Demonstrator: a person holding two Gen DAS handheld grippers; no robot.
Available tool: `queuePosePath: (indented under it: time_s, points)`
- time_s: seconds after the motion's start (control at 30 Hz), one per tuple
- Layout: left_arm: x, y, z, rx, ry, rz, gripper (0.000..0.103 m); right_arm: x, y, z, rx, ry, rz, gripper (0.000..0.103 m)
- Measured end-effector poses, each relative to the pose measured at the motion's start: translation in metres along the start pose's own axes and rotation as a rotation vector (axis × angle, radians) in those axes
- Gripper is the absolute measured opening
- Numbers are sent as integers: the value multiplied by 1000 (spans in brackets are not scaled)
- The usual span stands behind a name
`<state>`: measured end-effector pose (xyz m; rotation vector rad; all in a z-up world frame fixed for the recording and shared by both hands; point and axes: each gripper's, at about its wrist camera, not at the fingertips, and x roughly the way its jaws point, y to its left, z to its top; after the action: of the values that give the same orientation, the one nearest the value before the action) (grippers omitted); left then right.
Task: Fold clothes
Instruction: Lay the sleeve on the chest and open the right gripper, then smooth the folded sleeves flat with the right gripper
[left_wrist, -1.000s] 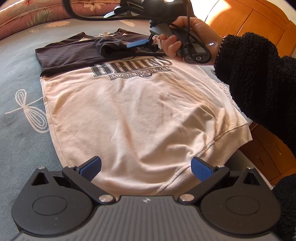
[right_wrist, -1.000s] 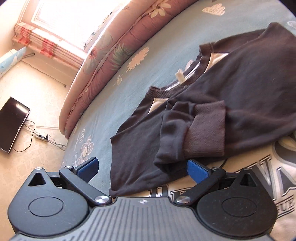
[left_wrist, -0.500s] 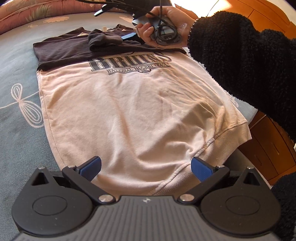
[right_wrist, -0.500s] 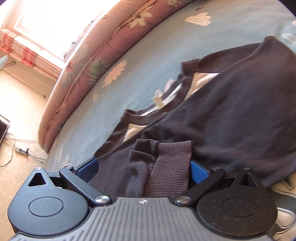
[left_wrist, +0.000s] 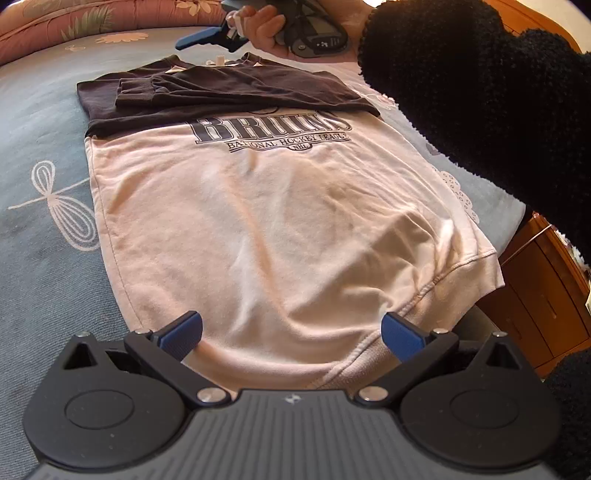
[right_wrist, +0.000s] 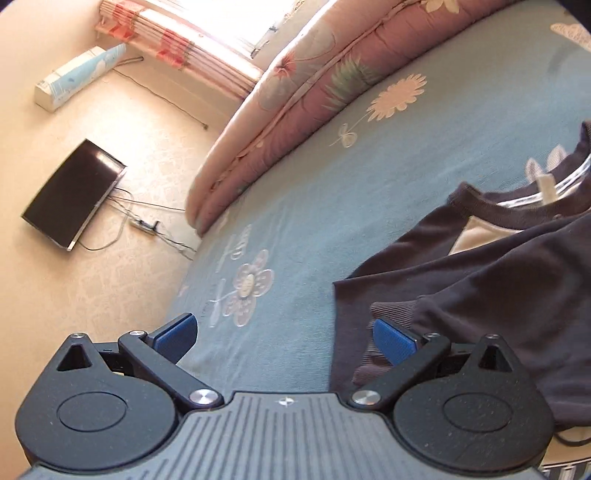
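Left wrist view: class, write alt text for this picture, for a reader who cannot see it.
A cream sweatshirt with dark sleeves and a hockey print lies flat on a blue flowered bedspread, both sleeves folded across its chest. The open left gripper hovers at the hem, and a hand in a fuzzy black sleeve holds the right gripper above the collar.

A soft cream sweatshirt with dark brown shoulders and sleeves (left_wrist: 280, 221) lies flat on the bed, front side up. Its thick bottom band (left_wrist: 436, 291) is at 6 o'clock and its dark round neck (right_wrist: 517, 210) is at 12 o'clock. Big dark letters (left_wrist: 269, 129) run across the chest. Both brown sleeves are folded in over the top part, one on the other. The ribbed cuff (left_wrist: 135, 92) of the top sleeve points to 9 o'clock.
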<state>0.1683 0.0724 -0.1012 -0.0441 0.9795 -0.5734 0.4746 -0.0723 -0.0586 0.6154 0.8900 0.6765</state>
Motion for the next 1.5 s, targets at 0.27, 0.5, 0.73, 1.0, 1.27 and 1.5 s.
queuePosePath:
  time_s: [0.27, 0.5, 0.73, 1.0, 1.27, 1.5]
  points:
    - [4, 2, -2, -10, 13, 0, 102, 34, -31, -20, 14, 43, -262, 103]
    - [4, -5, 0, -7, 24, 29, 102, 28, -10, -31, -47, 85, -137, 103]
    - [11, -21, 6, 18, 44, 51, 102, -92, -39, -20, -244, -53, -437, 103]
    - [24, -48, 25, 64, 63, 81, 102, -201, -123, -68, -550, -81, -936, 103]
    - [36, -77, 35, 108, 91, 79, 102, -187, -148, -80, -713, -100, -1081, 103]
    - [43, -85, 36, 119, 116, 102, 102, -167, -151, -84, -876, -143, -1243, 103]
